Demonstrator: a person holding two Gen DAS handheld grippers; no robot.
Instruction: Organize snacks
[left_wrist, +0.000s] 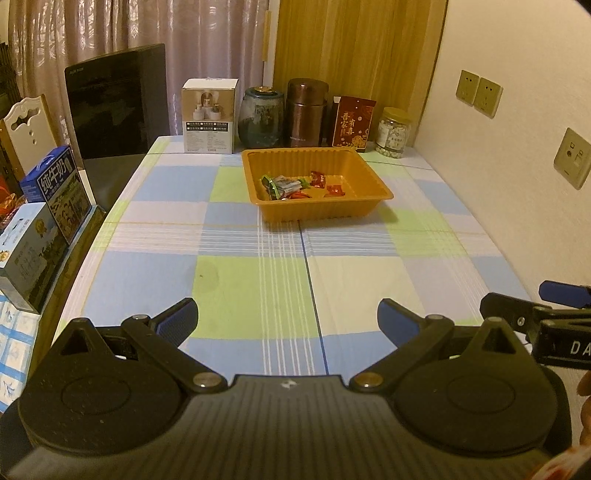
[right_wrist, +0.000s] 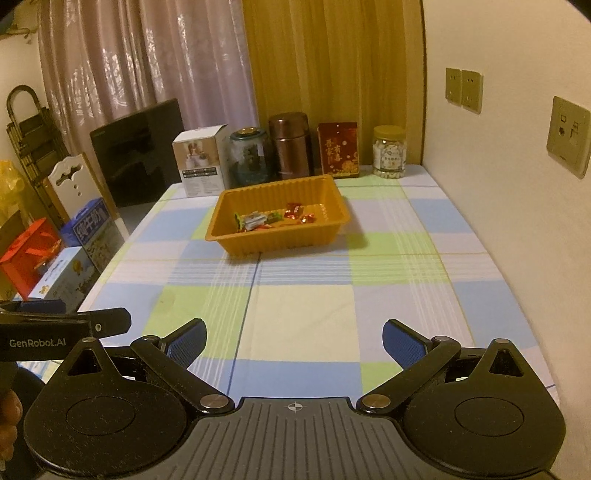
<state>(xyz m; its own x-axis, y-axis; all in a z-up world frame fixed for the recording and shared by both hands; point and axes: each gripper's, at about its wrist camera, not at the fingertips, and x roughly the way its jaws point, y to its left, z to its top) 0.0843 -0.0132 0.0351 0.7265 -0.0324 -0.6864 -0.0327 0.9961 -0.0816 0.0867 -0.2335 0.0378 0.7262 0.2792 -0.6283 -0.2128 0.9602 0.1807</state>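
Observation:
An orange plastic tray (left_wrist: 373, 181) stands on the checked tablecloth toward the far side, also in the right wrist view (right_wrist: 332, 201). Several wrapped snacks (left_wrist: 301, 184) lie in it, red and green wrappers, also seen in the right wrist view (right_wrist: 275, 218). My left gripper (left_wrist: 288, 321) is open and empty, low over the near part of the table. My right gripper (right_wrist: 294, 341) is open and empty, also near the front edge. Both are well short of the tray. The right gripper shows at the right edge of the left wrist view (left_wrist: 524, 317).
A white box (left_wrist: 208, 116), a dark jar (left_wrist: 260, 116), a brown canister (left_wrist: 306, 112), a red packet (left_wrist: 352, 123) and a clear jar (left_wrist: 393, 133) line the table's far edge. Milk cartons (left_wrist: 55, 188) and a chair stand left. The wall is right.

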